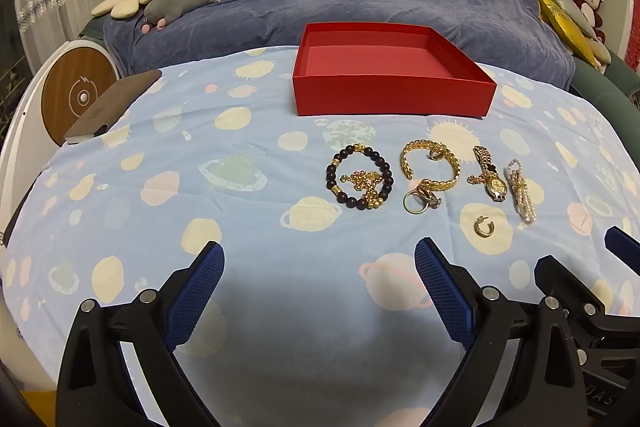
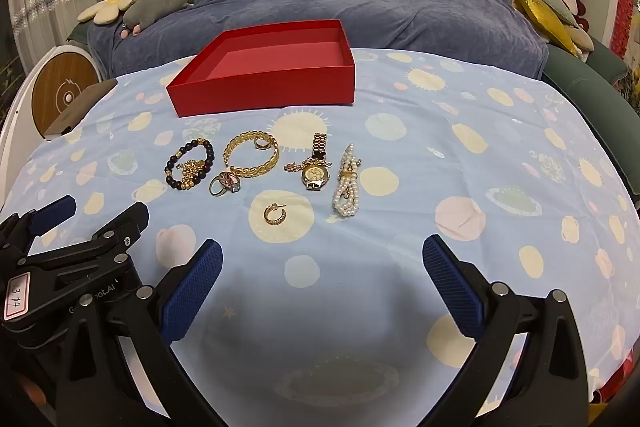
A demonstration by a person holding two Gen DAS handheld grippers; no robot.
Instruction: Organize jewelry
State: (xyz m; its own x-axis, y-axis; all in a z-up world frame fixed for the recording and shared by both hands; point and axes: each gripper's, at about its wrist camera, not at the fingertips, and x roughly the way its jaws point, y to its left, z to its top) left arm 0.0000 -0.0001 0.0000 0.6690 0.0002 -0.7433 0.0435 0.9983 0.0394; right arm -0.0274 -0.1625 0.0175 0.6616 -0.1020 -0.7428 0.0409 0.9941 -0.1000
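Both grippers are held above the near edge of a table covered by a light blue tablecloth (image 1: 248, 147) printed with planets. The left gripper (image 1: 320, 267) is spread wide, with nothing between its blue pads; the right gripper (image 2: 322, 263) is likewise spread wide and empty. The two tools are positioned side by side, the left one being visible at the near left of the right wrist view.

An open red box (image 1: 394, 97) is placed at the far side of the cloth and is seen to be empty. The jewelry is laid out in a row nearer than the box: a dark beaded bracelet (image 1: 360, 179) at the left, then a gold bangle (image 1: 432, 167), rings (image 1: 420, 201), a gold watch (image 1: 494, 183) and a pearl strand (image 1: 522, 193) at the right. A gold hoop earring (image 2: 275, 215) is located nearest the grippers, apart from the row.
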